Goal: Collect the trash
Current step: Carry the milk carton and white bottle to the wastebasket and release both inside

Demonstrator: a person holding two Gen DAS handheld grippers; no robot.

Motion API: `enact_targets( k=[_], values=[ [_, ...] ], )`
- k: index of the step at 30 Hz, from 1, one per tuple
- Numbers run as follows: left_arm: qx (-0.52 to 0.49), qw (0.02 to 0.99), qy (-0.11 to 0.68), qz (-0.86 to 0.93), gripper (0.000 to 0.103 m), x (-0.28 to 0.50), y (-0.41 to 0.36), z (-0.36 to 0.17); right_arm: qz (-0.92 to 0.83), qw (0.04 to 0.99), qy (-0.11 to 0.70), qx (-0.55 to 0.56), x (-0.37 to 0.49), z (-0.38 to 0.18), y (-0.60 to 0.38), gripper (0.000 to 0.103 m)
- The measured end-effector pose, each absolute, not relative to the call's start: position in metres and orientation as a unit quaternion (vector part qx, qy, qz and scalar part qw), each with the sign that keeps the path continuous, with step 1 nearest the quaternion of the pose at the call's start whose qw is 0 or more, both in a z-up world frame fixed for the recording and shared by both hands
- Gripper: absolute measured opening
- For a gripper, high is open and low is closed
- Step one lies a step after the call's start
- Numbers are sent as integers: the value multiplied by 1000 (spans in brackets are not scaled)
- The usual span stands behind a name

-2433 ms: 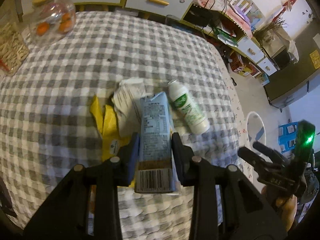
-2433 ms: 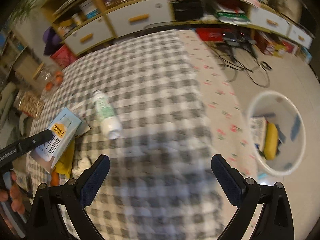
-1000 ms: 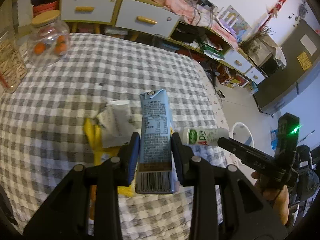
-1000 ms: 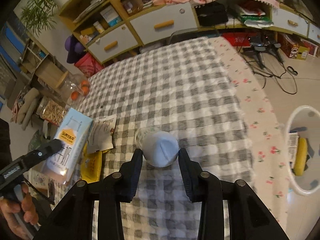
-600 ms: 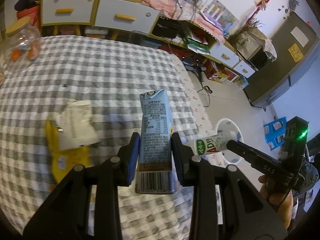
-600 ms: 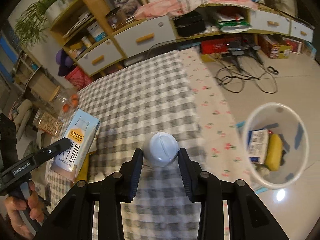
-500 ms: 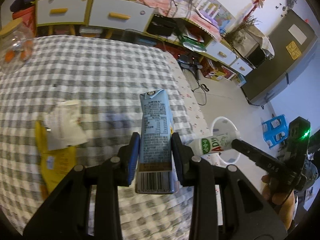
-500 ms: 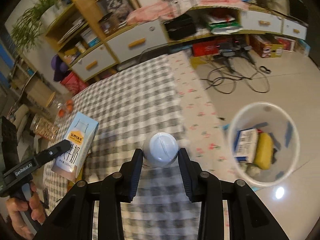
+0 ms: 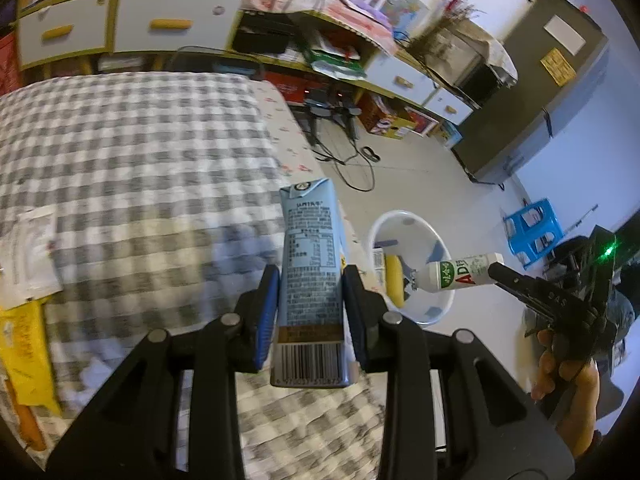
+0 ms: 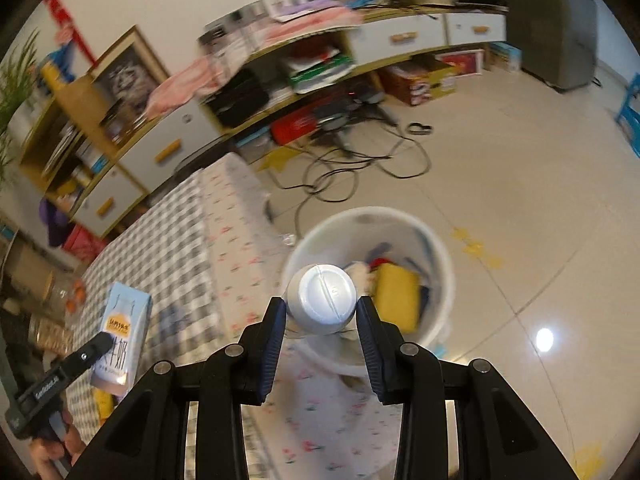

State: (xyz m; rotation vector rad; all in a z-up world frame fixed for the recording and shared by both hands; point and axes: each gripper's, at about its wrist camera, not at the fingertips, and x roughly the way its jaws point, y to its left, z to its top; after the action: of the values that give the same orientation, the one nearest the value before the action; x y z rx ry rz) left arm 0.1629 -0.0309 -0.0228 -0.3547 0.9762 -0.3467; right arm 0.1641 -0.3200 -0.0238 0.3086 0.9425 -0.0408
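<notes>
both grippers have swung from over the table's edge toward the white bin (image 10: 436,248). left gripper (image 9: 310,300) clamps the milk carton (image 9: 312,264); right gripper (image 10: 320,320) clamps the white bottle (image 10: 324,298) above the bin.

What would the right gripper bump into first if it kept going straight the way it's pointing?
Probably the white bin on the floor. The right gripper, shut on the white bottle, points down into its open mouth, toward the yellow trash inside. Depth is hard to judge.
</notes>
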Motion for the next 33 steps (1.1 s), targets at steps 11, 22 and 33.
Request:
enact_targets(
  k=[11,22,33],
  values=[
    [-144,847,466,-212,34,179,-92,-36,-60,859,476,181,147,-34,-370,70],
    [-115,840,466,-254,34,193,-155,-54,-83,855,488,155,119,-42,-399,70],
    [-55,867,438,-231,95,191,-180,-50,-93,861,487,113,99,-43,-414,75]
  ],
)
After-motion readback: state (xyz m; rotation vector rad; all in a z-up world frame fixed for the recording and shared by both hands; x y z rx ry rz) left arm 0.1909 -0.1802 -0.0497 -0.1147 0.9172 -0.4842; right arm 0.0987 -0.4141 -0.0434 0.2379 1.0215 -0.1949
